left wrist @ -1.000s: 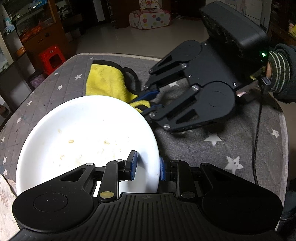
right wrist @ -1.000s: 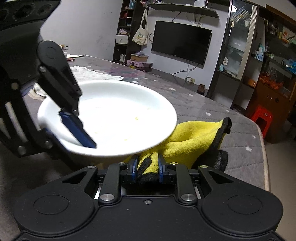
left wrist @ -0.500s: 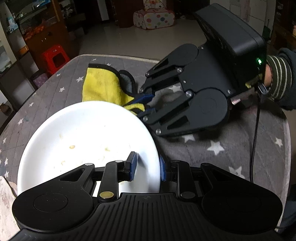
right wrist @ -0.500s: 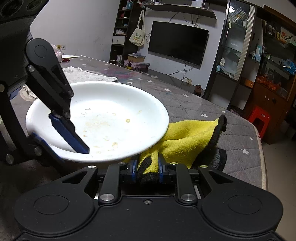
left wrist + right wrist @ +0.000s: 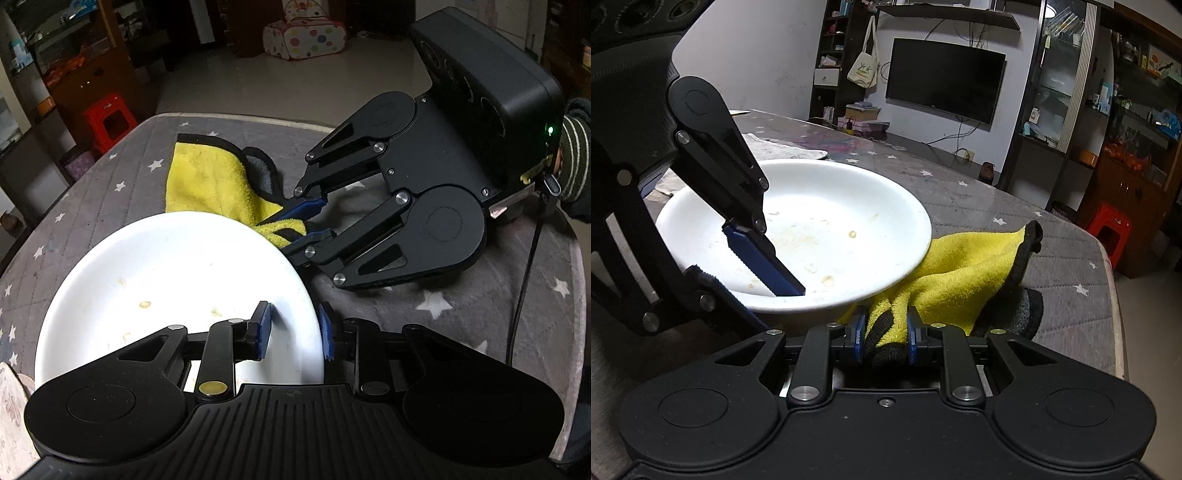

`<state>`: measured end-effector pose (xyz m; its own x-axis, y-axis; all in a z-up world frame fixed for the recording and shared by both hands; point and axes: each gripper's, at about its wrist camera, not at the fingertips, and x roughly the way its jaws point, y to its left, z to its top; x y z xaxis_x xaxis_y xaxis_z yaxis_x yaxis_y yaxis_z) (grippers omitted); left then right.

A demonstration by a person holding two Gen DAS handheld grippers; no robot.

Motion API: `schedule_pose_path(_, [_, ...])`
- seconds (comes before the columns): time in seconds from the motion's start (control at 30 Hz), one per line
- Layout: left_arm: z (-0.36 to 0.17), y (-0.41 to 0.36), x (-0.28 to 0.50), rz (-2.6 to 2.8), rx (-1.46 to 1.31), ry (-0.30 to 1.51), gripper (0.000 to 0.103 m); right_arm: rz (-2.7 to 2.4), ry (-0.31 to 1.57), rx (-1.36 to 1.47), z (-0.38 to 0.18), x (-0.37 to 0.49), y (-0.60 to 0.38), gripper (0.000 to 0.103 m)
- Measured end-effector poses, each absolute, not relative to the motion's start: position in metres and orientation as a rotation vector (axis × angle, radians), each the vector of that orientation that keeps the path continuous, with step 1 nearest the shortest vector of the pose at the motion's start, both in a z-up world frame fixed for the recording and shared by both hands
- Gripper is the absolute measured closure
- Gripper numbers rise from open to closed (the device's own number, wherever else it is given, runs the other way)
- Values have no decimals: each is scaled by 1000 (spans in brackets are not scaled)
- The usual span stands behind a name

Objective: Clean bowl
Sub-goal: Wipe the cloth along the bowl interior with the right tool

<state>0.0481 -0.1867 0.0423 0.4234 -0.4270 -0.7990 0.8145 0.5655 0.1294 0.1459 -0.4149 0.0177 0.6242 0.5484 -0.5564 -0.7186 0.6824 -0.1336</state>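
White bowl [image 5: 177, 280] rim was pinched by the left tool [image 5: 293, 329]; yellow cloth [image 5: 964, 273] was clamped in the level right tool [image 5: 885, 341].

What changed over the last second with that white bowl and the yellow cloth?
The bowl tilted down, showing more of its crumb-speckled inside to the right wrist camera. No grip changed: the left gripper still pinches its rim, the right gripper still holds the yellow cloth.
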Motion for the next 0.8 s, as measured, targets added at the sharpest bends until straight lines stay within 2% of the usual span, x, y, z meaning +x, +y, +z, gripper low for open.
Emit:
schedule_pose_path(0.57, [47, -164, 38, -905, 589, 804, 79, 810, 519, -366, 24, 103, -423, 80])
schedule_pose_path(0.8, [47, -163, 43, -913, 588, 807, 79, 826, 507, -362, 24, 113, -419, 80])
